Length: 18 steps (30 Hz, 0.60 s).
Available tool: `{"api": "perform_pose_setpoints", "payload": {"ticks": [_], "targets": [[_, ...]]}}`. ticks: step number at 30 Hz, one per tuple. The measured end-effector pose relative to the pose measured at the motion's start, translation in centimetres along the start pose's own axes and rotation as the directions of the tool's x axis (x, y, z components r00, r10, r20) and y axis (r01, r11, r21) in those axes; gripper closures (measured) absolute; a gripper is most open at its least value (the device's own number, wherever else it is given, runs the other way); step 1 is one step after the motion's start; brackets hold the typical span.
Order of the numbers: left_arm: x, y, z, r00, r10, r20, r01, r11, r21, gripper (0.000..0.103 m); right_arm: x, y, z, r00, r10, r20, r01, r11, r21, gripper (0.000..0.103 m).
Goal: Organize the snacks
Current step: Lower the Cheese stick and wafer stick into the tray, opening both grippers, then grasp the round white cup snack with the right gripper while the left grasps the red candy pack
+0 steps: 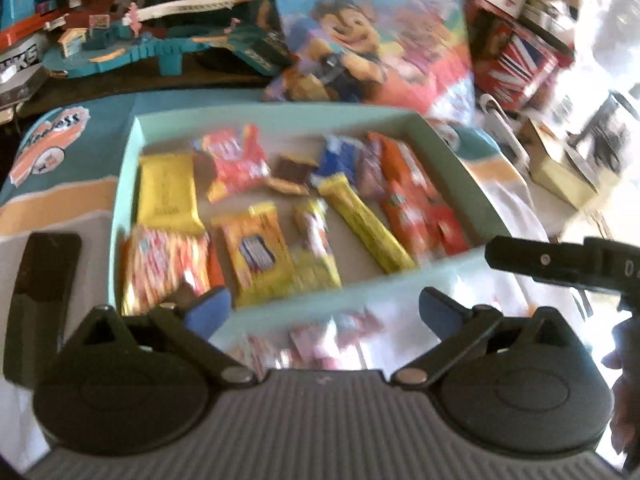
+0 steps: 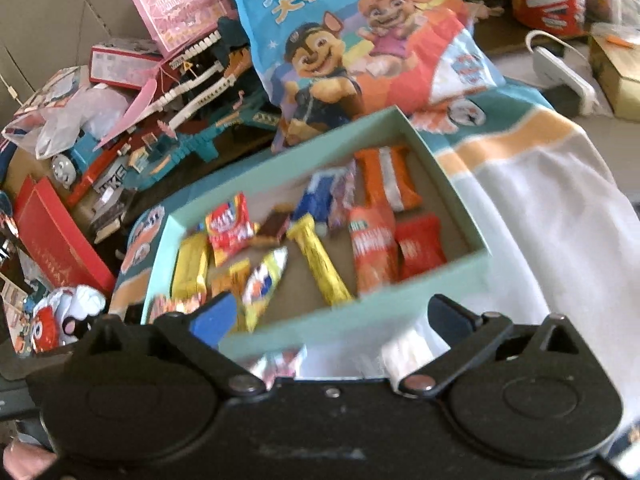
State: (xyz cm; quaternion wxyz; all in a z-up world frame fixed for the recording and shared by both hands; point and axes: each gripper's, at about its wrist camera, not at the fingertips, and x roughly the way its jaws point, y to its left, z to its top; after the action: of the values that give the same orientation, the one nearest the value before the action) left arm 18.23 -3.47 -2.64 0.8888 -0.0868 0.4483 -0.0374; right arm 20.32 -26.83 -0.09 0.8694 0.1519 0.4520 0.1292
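The left tool (image 1: 324, 312) stands with its blue-padded fingers (image 1: 210, 308) spread as wide as they go and nothing between them; the right tool (image 2: 334, 316) is likewise wide apart and holds nothing. No earlier view is given, so only that stance can be told.

Ahead of both lies a shallow pale-green box (image 1: 400, 280), resting on a towel (image 2: 540, 208) banded in teal, orange and white. Inside the box lie the wrapped snacks: a broad yellow bar (image 1: 168, 194) at the left, a red packet (image 1: 236, 162) behind it, a small brown chocolate piece (image 1: 294, 170) near the middle, a blue packet (image 1: 338, 154), a long gold bar (image 1: 366, 228) lying slantwise, and orange wrappers (image 1: 404, 184) along the right wall with a red pouch (image 2: 420, 250) nearest the front corner. (The pictures are blurred, so no brand can be read.)

A few more pale wrappers (image 1: 320, 340) lie outside the box, just before its near wall, under the left tool.

Behind the box leans a large cartoon-dog gift bag (image 2: 360, 40), and to its left a heap of toy building sets (image 2: 180, 120).
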Motion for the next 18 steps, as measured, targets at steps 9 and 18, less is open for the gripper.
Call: {"api": "perform_pose_setpoints", "payload": {"ticks": [9,18], "targets": [[-2.7,-3.4,-8.6,0.987,-0.088,-0.131,0.117,0.967,0.226,0.000,-4.9,-5.0,-6.6,0.996,-0.064,-0.054,0.067,0.996,0.054,0.000],[-2.6,-4.1,-13.8,0.962,-0.132,-0.238,0.201,0.935,0.294,0.000,-7.4,-10.6,-11.9,0.986,-0.146,-0.084,0.159,0.971,0.176,0.000]]}}
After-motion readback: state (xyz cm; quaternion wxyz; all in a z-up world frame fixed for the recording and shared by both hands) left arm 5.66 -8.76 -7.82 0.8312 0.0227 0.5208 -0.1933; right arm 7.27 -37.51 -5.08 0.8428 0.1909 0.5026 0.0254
